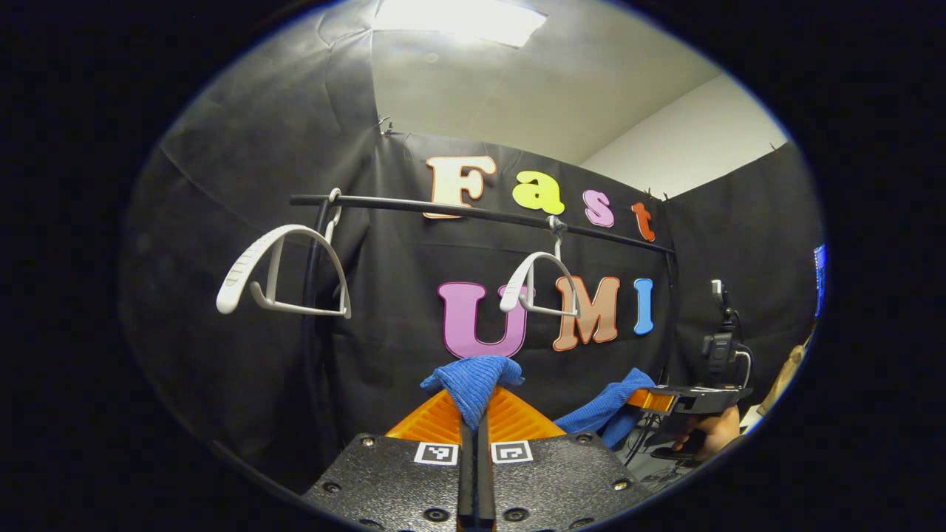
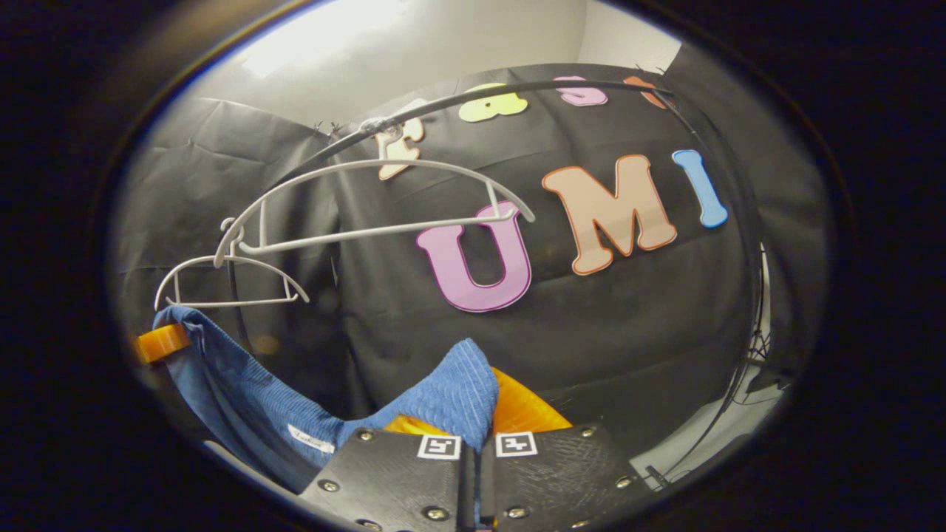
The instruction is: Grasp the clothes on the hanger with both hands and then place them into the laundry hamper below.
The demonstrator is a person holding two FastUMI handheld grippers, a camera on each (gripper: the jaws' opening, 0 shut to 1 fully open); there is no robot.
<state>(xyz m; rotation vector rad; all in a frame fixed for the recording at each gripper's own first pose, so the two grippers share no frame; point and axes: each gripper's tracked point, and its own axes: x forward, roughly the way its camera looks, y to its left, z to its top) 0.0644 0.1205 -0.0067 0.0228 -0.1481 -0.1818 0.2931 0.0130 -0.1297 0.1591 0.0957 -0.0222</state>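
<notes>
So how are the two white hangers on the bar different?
In the left gripper view, the left hanger looks bigger and nearer, and hangs by the bar's end at its upright post; the right hanger looks smaller and hangs farther along. Both are white, bare and turned sideways. The blue garment is off them, pinched in both grippers' fingers.

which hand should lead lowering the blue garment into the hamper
Neither clearly; a slight lean to right. Both hand-held grippers, left and right, are shut on the blue garment, already off the white hangers. The hamper isn't visible, so lower both together.
</notes>
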